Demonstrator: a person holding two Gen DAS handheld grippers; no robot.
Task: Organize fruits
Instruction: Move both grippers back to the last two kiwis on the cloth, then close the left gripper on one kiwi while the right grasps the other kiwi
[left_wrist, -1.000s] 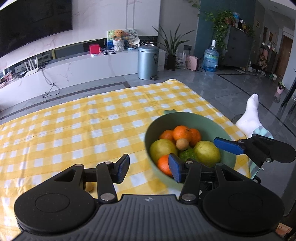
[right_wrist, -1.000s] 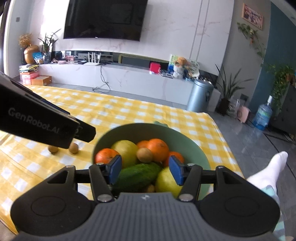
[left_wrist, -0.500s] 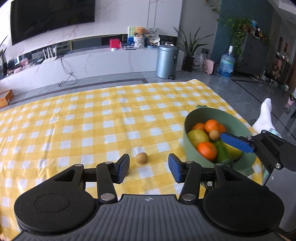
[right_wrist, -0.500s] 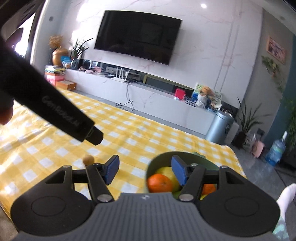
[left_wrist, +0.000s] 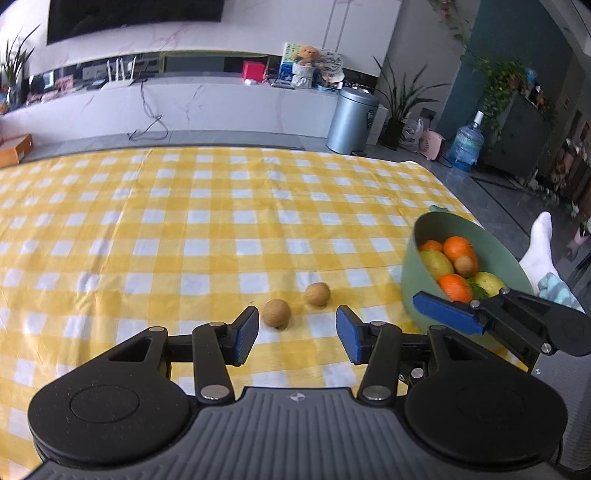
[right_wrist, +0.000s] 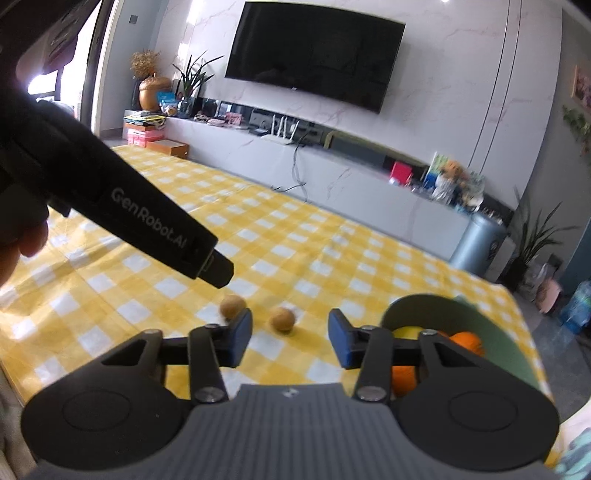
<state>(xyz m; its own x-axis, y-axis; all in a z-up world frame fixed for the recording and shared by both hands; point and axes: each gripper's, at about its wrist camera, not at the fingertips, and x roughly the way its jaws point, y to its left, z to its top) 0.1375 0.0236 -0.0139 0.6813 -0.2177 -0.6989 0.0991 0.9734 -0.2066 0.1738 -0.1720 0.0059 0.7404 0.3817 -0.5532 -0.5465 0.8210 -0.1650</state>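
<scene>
Two small brown round fruits lie on the yellow checked tablecloth (left_wrist: 184, 229): one (left_wrist: 276, 312) just ahead of my left gripper's left finger, the other (left_wrist: 317, 294) slightly farther. A green bowl (left_wrist: 413, 273) at the right edge holds oranges (left_wrist: 458, 248), yellow-green fruits, a small brown fruit and something dark green. My left gripper (left_wrist: 297, 339) is open and empty above the cloth. My right gripper (right_wrist: 290, 336) is open and empty; both brown fruits (right_wrist: 282, 319) (right_wrist: 231, 306) lie ahead of it, the bowl (right_wrist: 480, 321) at its right.
The right gripper's finger (left_wrist: 447, 314) reaches in by the bowl in the left wrist view. The left gripper's black body (right_wrist: 129, 218) crosses the right wrist view. The table's right edge runs just past the bowl; a socked foot (left_wrist: 539, 247) is beyond it.
Both grippers have swung left, away from over the bowl, toward the two brown fruits on the cloth. The right gripper has lifted out of the bowl. Both stayed open.
</scene>
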